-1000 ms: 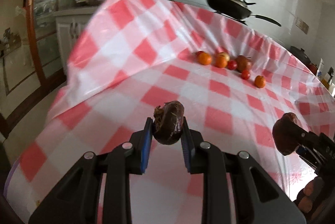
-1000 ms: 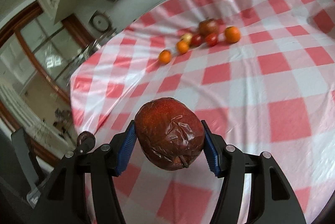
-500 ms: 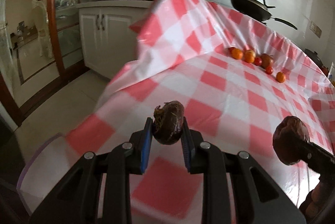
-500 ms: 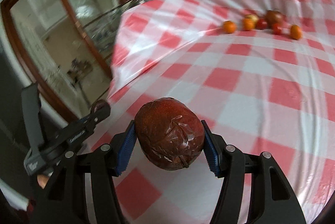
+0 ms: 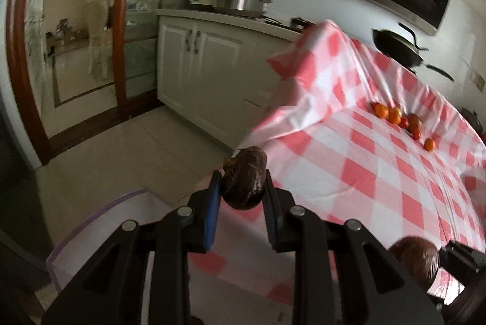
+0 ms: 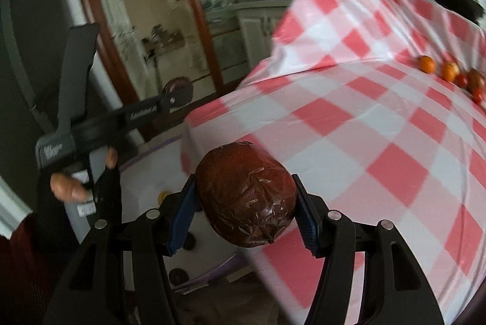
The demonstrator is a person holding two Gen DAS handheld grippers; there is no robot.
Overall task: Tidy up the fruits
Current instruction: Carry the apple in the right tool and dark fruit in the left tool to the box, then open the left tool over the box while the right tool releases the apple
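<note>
Much of my view is smeared by blur, and the black gripper bodies cover the bottom of both pictures. Below my right gripper point(image 6: 246, 217) I glimpse a pale, purple-edged container point(image 6: 158, 161) off the table edge; a few dark round shapes lie in it, too blurred for me to name. From the left camera only its corner point(image 5: 100, 221) shows.

My left gripper point(image 5: 241, 203) is clamped on a small, dark brown shrivelled fruit point(image 5: 244, 182), held over the edge of the red-and-white checked tablecloth point(image 5: 379, 167). My right gripper pinches a larger reddish-brown wrinkled fruit point(image 6: 247, 193) between its blue pads, also at the cloth's edge. In the left view that fruit point(image 5: 416, 259) is half cut off at the lower right.

A row of small orange and red fruits point(image 5: 401, 121) sits far back on the cloth, well apart from both grippers. Beyond are white cabinets point(image 5: 197, 76), a steel pot point(image 5: 240, 1) and a black pan point(image 5: 398, 50).
</note>
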